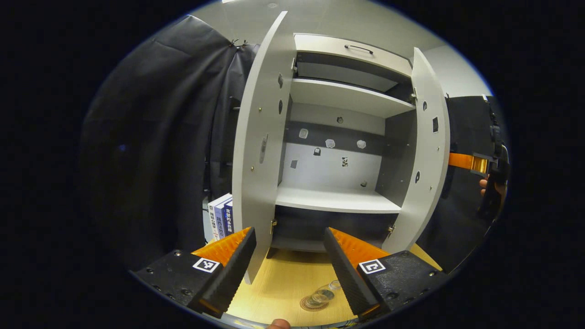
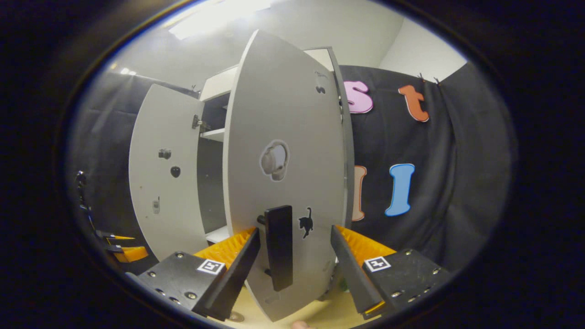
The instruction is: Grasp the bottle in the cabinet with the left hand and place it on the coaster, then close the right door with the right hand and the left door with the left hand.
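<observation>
A clear bottle [image 1: 325, 292] rests on a round coaster [image 1: 307, 305] on the wooden table [image 1: 283, 283], just inside my left gripper's right finger. My left gripper [image 1: 289, 230] is open and holds nothing; it faces the white cabinet [image 1: 338, 201], whose shelves are bare. The left door [image 1: 258, 151] and the right door [image 1: 427, 155] both stand open. In the right gripper view, my right gripper [image 2: 295, 229] is open at the outer face of the right door [image 2: 283, 137]. The door's black handle [image 2: 279, 246] stands between its fingers with gaps on both sides.
Several books [image 1: 220, 219] stand left of the cabinet, behind the left door. A drawer with a handle [image 1: 358, 48] tops the cabinet. The right gripper [image 1: 477, 163] and a hand show past the right door. The left gripper [image 2: 123, 250] shows low at the left.
</observation>
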The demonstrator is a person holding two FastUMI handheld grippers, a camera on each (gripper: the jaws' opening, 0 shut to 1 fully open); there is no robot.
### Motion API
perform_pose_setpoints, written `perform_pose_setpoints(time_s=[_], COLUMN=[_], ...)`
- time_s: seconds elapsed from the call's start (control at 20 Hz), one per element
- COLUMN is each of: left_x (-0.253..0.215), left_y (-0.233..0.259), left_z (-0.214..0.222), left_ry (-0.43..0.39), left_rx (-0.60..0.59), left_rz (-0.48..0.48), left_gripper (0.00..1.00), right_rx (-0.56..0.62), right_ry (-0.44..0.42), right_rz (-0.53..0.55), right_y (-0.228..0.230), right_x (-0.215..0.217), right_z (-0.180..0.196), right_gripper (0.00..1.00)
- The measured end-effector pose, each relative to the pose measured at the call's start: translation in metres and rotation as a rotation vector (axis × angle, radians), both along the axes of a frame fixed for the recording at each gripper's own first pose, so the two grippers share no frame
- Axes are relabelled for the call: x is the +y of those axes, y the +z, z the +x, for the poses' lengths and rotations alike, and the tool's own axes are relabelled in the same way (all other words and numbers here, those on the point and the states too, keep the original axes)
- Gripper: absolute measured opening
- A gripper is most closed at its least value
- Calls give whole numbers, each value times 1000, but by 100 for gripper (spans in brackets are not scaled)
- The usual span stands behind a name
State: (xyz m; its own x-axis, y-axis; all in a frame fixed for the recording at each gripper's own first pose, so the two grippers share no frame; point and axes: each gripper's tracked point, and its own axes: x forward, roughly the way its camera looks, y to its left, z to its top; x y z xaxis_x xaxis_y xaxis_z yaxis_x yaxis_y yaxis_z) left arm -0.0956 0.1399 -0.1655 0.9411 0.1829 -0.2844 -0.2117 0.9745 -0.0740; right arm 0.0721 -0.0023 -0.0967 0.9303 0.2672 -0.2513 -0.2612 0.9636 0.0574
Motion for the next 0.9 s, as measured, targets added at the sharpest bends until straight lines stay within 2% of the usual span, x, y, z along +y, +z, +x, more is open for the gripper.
perform_pose_setpoints(time_s=[0.2, 0.25, 0.4, 0.6, 0.9], left_x=[9, 12, 20, 32, 58], left_y=[2, 3, 1, 1, 2], left_z=[-3, -3, -7, -12, -21], left_ry=[24, 31, 54, 90, 150], left_rx=[-4, -6, 2, 10, 12], left_rz=[14, 15, 21, 31, 43], left_gripper=[95, 95, 95, 95, 95], right_rx=[51, 55, 64, 67, 74], right_ry=[1, 2, 8, 12, -5], right_rz=[24, 36, 36, 34, 43], right_y=[-15, -17, -22, -32, -40], right_x=[15, 19, 35, 69, 89], right_z=[17, 17, 31, 51, 71], right_gripper=[95, 92, 99, 99, 99])
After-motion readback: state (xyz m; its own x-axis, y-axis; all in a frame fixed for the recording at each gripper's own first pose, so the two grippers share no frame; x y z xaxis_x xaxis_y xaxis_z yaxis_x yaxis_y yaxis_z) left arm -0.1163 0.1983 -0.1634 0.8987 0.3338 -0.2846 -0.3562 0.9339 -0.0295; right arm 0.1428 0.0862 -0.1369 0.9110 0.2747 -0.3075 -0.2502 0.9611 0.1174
